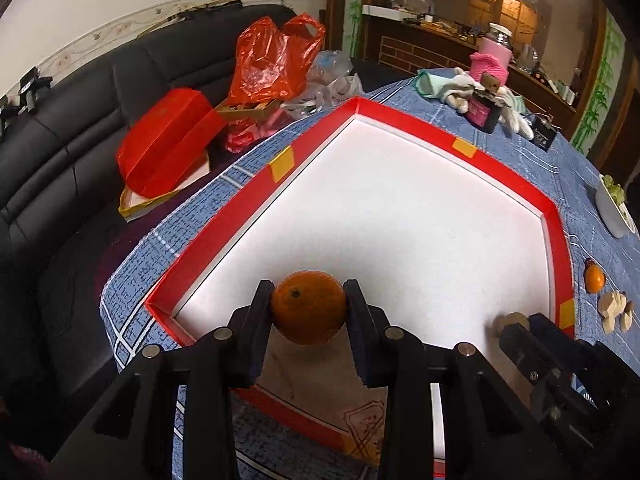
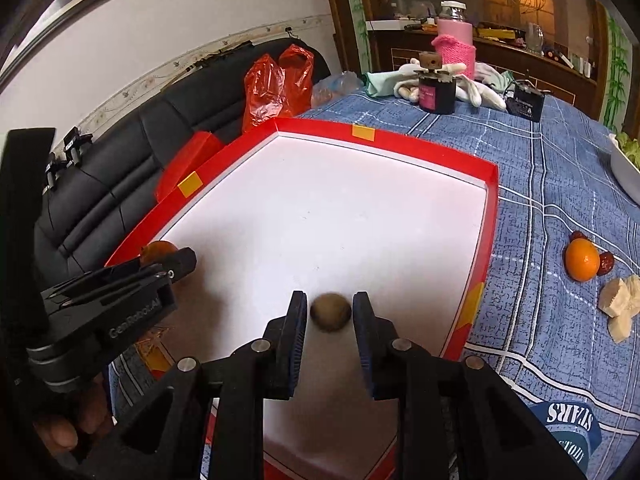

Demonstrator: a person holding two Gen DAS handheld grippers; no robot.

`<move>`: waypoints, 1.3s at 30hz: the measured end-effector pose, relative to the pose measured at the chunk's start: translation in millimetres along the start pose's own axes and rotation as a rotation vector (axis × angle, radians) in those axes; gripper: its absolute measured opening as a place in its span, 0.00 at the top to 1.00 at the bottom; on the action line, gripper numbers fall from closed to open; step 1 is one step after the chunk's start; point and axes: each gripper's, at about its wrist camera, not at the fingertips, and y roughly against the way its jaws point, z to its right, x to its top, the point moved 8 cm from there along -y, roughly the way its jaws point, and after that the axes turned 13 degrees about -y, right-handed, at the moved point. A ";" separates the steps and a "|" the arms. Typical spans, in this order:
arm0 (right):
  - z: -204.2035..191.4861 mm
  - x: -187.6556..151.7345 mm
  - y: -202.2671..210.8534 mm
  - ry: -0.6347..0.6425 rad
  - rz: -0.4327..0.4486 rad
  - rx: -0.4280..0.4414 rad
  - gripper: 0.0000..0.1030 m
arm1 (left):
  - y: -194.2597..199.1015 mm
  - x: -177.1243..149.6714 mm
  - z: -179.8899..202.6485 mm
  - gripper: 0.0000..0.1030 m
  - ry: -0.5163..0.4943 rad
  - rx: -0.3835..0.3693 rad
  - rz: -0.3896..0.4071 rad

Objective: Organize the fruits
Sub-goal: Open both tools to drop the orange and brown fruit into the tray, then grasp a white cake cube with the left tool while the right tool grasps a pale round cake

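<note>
My left gripper (image 1: 309, 294) is shut on an orange (image 1: 309, 307) and holds it over the near left corner of a red-rimmed white tray (image 1: 224, 224). It also shows in the right wrist view (image 2: 176, 266), with the orange (image 2: 158, 250) partly hidden behind it. My right gripper (image 2: 330, 308) has its fingers on either side of a small brown round fruit (image 2: 331, 312), which looks blurred, over the tray's (image 2: 490, 216) near right part. That gripper (image 1: 524, 326) and fruit (image 1: 508, 320) also show in the left wrist view.
On the blue checked tablecloth right of the tray lie a second orange (image 2: 582, 259), red dates (image 2: 605, 262) and pale fruit pieces (image 2: 620, 304). A white dish (image 2: 626, 172) sits at the right edge. A dark jar (image 2: 437, 92), gloves and a pink-sleeved jar stand behind. A black sofa with red bags is left.
</note>
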 end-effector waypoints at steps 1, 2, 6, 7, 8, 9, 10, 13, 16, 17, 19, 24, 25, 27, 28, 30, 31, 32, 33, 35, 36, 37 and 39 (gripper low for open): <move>-0.6 -0.1 0.8 0.001 0.001 0.000 0.66 | 0.1 -0.2 -0.7 0.53 0.001 0.004 0.001; -1.0 0.0 2.3 0.002 0.006 0.001 0.59 | 2.4 0.6 -0.6 0.45 -0.005 0.009 0.015; -2.2 1.1 8.9 -0.003 0.021 0.009 0.50 | 12.9 3.6 -1.1 0.22 -0.018 0.044 0.052; -2.3 1.6 11.4 -0.001 0.026 0.011 0.50 | 14.2 4.4 -0.1 0.22 -0.023 0.041 0.053; -2.1 2.2 14.9 0.000 0.035 0.013 0.49 | 16.3 4.3 1.3 0.22 -0.031 0.037 0.049; -1.7 2.9 17.5 0.000 0.041 0.013 0.48 | 18.6 4.6 2.3 0.22 -0.033 0.034 0.050; -0.8 3.5 21.3 0.001 0.050 0.014 0.47 | 21.9 5.3 3.6 0.22 -0.033 0.031 0.055; 4.1 6.0 34.3 -0.001 0.076 0.015 0.39 | 36.4 9.9 8.2 0.22 -0.032 0.022 0.090; 14.2 7.9 52.3 -0.002 0.108 0.014 0.33 | 56.8 17.7 20.5 0.22 -0.032 -0.006 0.146; 19.3 8.5 59.1 -0.006 0.120 0.010 0.31 | 64.0 19.9 26.8 0.22 -0.034 -0.023 0.167; 35.4 8.7 74.6 -0.020 0.146 -0.007 0.28 | 77.6 23.7 48.0 0.22 -0.057 -0.071 0.206; 102.2 7.1 111.0 -0.108 0.200 -0.094 0.20 | 93.7 24.3 116.9 0.20 -0.209 -0.160 0.234; 119.7 5.5 116.8 -0.126 0.205 -0.119 0.20 | 94.7 22.4 130.0 0.20 -0.241 -0.177 0.233; 157.3 1.3 126.0 -0.175 0.200 -0.173 0.19 | 96.5 18.9 159.2 0.20 -0.301 -0.207 0.227; 172.1 -0.5 130.2 -0.196 0.199 -0.194 0.19 | 97.2 17.5 171.5 0.21 -0.323 -0.224 0.226; 208.6 -3.6 140.4 -0.250 0.203 -0.244 0.18 | 95.9 15.1 197.9 0.21 -0.367 -0.262 0.212; 229.1 -5.8 146.3 -0.286 0.205 -0.271 0.18 | 94.9 14.1 209.8 0.21 -0.384 -0.276 0.205; 241.9 -7.1 150.2 -0.311 0.207 -0.283 0.18 | 93.4 12.6 220.6 0.21 -0.396 -0.290 0.202; 256.0 -8.6 154.8 -0.337 0.212 -0.291 0.18 | 91.5 11.0 231.3 0.21 -0.409 -0.293 0.196; 275.9 -12.2 159.7 -0.369 0.217 -0.308 0.18 | 88.1 9.4 247.5 0.21 -0.431 -0.296 0.181; 283.9 -14.3 161.9 -0.375 0.219 -0.312 0.18 | 86.4 8.7 256.4 0.21 -0.442 -0.304 0.177; 288.9 -14.4 162.7 -0.377 0.220 -0.316 0.18 | 85.1 5.8 262.5 0.21 -0.449 -0.303 0.169; 295.8 -14.2 160.3 -0.373 0.212 -0.323 0.19 | 82.7 3.4 270.6 0.21 -0.460 -0.308 0.160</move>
